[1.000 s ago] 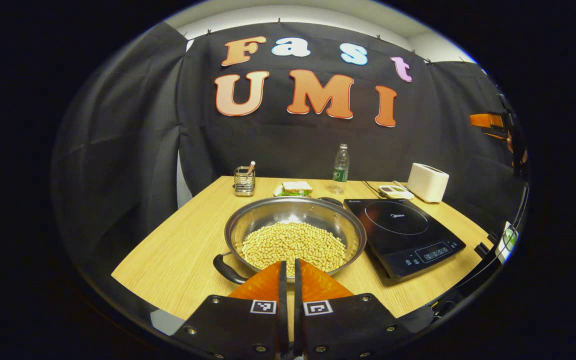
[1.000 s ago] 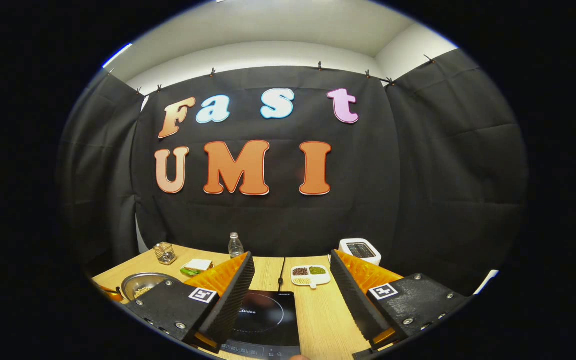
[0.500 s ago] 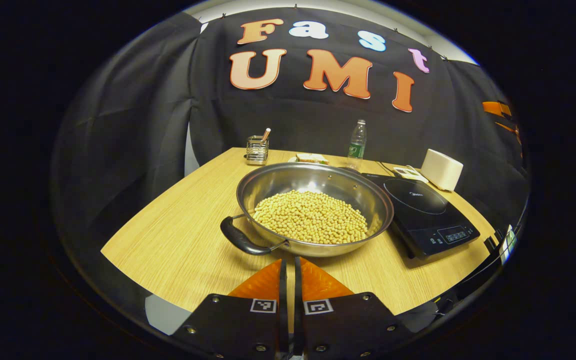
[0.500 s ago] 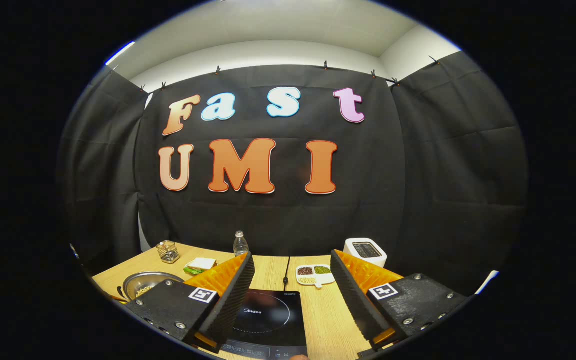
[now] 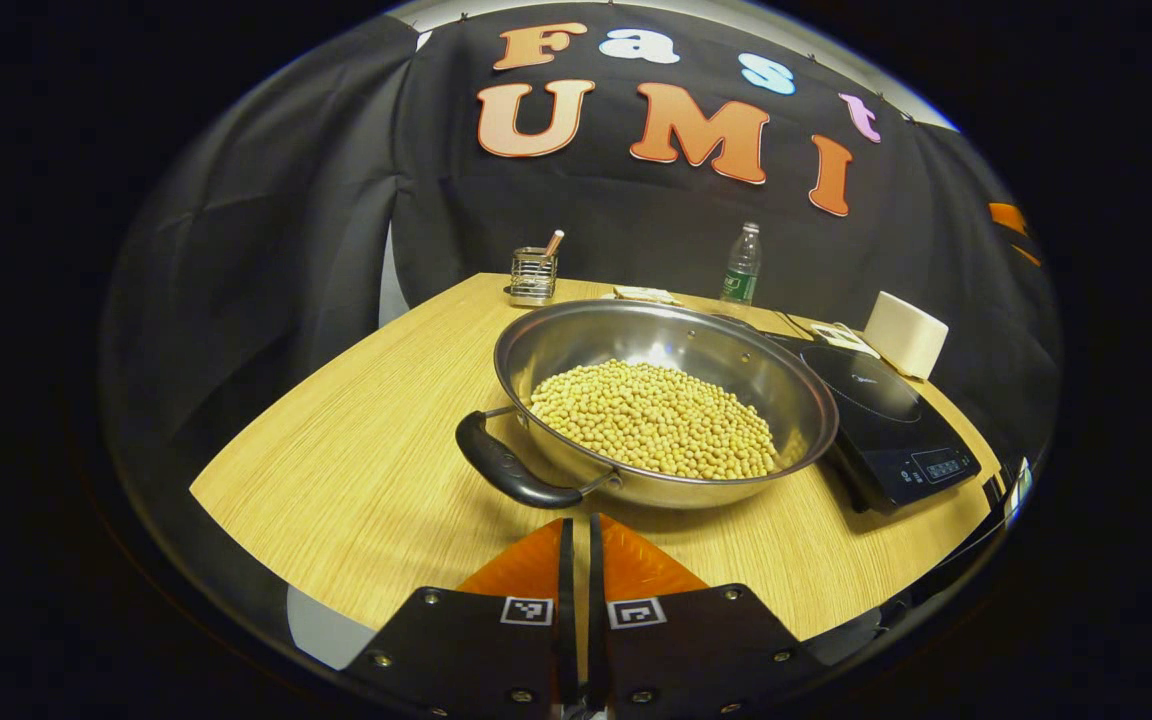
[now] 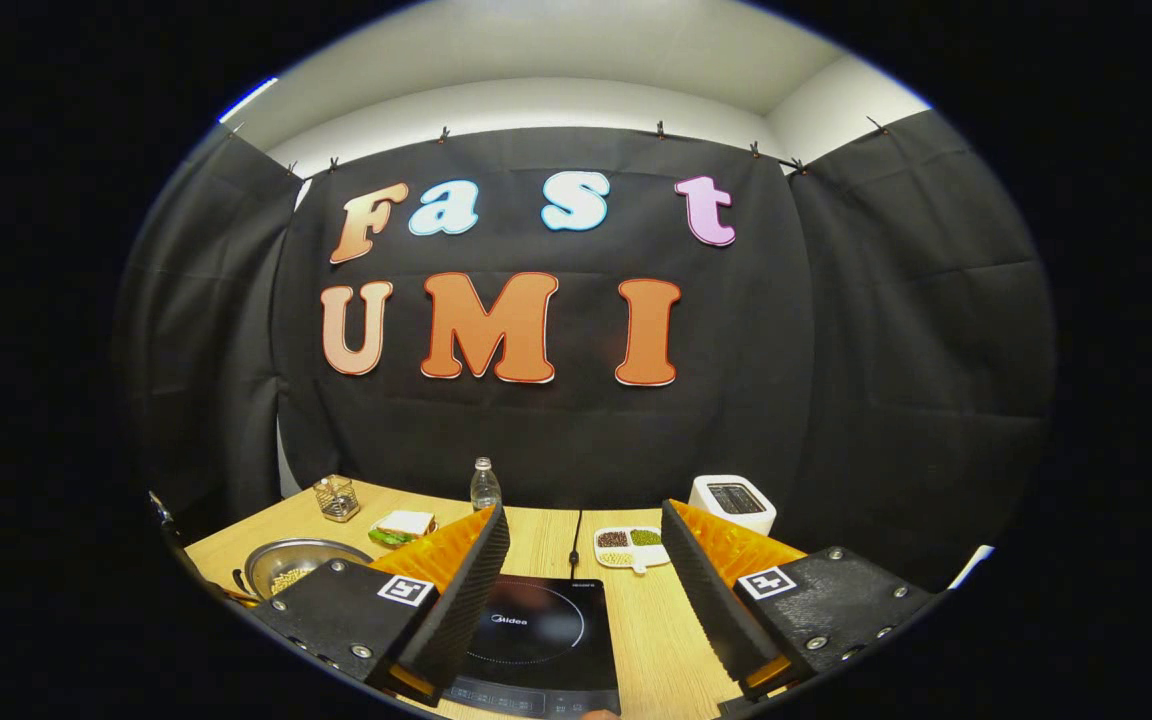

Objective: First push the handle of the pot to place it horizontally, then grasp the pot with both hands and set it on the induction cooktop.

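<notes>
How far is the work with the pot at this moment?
Nothing looks done yet. The pot, full of beans, sits on the table beside the induction cooktop, not on it. Its near handle points toward the table's front edge. In hand: the left gripper, shut, hovers close before that handle. The right gripper is open above the cooktop. Left: push the handle, grasp, lift, place.

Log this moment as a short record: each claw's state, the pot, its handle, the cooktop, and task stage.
left claw: shut, empty, just short of the pot handle
right claw: open, empty, above the cooktop
pot: steel, full of soybeans, on the table, left of the cooktop
handle: black, pointing toward the near table edge
induction cooktop: bare, nothing on it
task stage: handle not yet pushed, pot not yet lifted
</notes>
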### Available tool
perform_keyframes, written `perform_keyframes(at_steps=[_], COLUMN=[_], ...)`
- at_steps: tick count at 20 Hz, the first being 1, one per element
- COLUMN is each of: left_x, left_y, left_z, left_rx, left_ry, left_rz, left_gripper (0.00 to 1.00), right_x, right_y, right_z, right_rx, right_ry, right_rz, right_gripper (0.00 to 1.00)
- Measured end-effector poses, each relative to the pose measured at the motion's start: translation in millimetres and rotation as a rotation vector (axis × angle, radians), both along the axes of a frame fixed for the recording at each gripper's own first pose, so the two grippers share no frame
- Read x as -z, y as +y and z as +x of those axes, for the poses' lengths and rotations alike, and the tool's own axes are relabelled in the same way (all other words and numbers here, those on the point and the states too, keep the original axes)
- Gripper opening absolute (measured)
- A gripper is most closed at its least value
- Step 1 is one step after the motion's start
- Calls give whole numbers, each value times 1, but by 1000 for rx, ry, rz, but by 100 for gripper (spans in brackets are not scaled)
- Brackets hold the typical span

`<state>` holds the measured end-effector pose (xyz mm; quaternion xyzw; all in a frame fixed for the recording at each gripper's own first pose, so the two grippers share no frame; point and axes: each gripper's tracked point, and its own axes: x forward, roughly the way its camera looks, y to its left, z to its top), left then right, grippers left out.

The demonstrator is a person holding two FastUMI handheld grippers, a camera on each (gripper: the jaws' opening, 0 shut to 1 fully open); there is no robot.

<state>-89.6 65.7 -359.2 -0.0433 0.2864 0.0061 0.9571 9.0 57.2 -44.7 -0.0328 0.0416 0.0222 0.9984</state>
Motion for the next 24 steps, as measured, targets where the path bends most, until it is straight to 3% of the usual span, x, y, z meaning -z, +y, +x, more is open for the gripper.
perform_keyframes(at_steps=[3, 4, 5, 7, 8, 9, 10, 11, 13, 14, 15, 16, 17, 24], left_x=[-7, -8, -6, -4, -5, -5, -3, -4, -4, -4, -5, -4, -3, -2], left_y=[1, 2, 4, 10, 11, 11, 14, 15, 20, 23, 26, 28, 31, 51], left_z=[8, 11, 10, 12, 13, 14, 15, 16, 19, 21, 24, 26, 28, 38], left_rx=[12, 16, 17, 8, 3, -1, -2, -1, 1, 1, 0, -2, -3, 13], left_ry=[-14, -19, -3, 3, 2, 4, 5, 4, 3, 4, 4, 4, 5, 3], left_rz=[7, 10, 13, 13, -2, -10, -9, -2, 11, 15, 17, 18, 19, 54], left_gripper=[5, 5, 5, 2, 5, 6, 5, 6, 5, 2, 6, 2, 6, 5], right_x=[-1, -2, -1, -2, -4, -5, -6, -6, -8, -9, -9, -9, -8, -7], right_y=[1, 1, 2, 3, 2, 2, 1, 0, 0, 0, -1, -1, -3, -8], right_z=[1, 2, 2, 1, 2, 2, 1, 0, 0, -1, 0, -1, -3, -3], right_rx=[7, 9, 7, 5, 5, 8, 10, 11, 15, 15, 16, 17, 17, 34], right_ry=[-3, -4, -4, -7, -10, -13, -15, -18, -22, -24, -26, -26, -28, -30], right_rz=[3, 6, 8, 12, 12, 11, 11, 12, 14, 15, 16, 16, 16, 21], right_gripper=[95, 100, 95, 95, 95, 100, 95, 100, 95, 100, 100, 95, 95, 95])
